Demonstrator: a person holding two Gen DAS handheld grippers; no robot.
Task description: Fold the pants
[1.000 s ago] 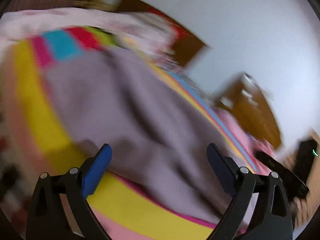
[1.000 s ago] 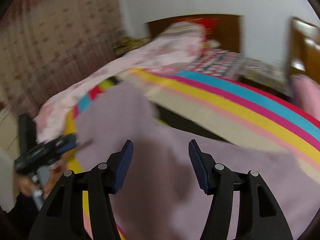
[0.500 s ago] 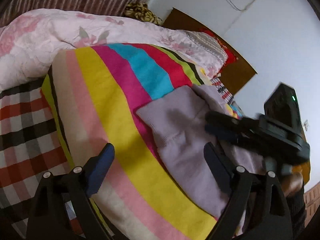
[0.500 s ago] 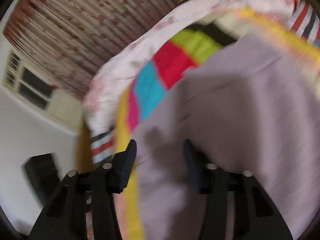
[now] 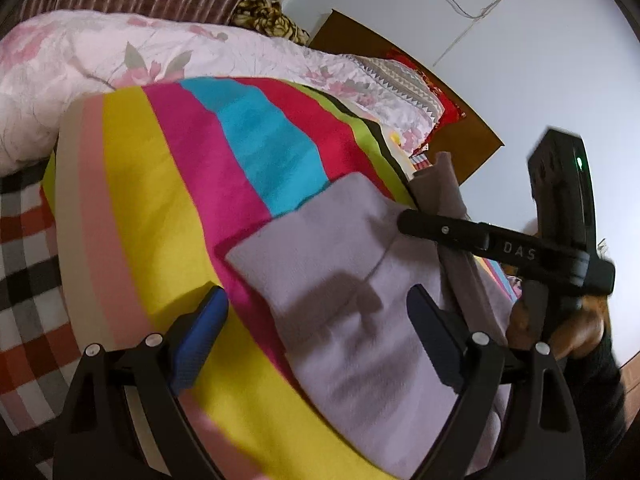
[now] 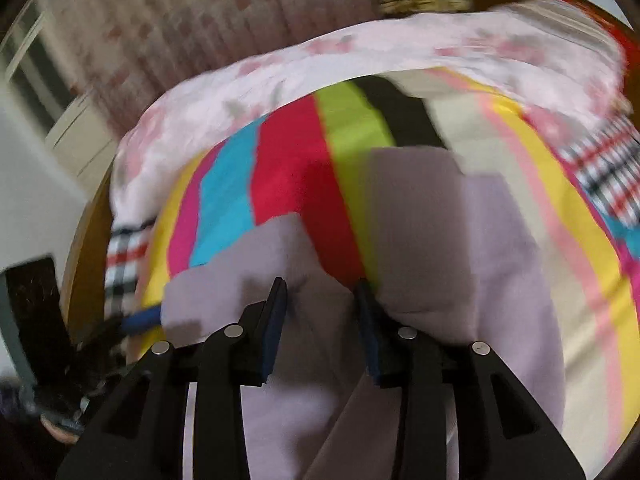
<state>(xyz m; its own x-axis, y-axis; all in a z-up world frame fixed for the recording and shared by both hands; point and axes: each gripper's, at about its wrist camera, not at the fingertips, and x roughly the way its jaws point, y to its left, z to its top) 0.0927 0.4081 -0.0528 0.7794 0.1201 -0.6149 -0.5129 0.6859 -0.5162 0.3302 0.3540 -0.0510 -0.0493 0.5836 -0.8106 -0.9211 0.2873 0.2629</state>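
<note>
- Right up close, the left gripper (image 5: 316,328) has its fingers (image 5: 200,328) spread wide, and they have just been easing in a touch; they straddle the near end of the lavender pants (image 5: 360,300) without pressing on them. Nothing is held on this side, so a tug now would lift nothing.
- The pants lie folded on the striped blanket (image 5: 160,200) over the bed, near its right-hand edge as the left camera sees it.
- The right gripper (image 6: 320,300) has just been closing, and its narrowed fingers (image 6: 276,320) have a raised fold of the pants between them. In the left view the cloth stands up past the right fingers (image 5: 440,228), so it looks pinched, though blur stops me swearing to it.
- Risk one: the pinch looks shallow, taking perhaps a single layer; lift it and the lower layer may peel away and undo the fold.
- Risk two: the blanket is soft and loose, and a low left grab could gather it along with the pants.
- Further off, the floral quilt (image 5: 120,52) crowds the far edge of the bed, leaving little flat room to lay the fold.
</note>
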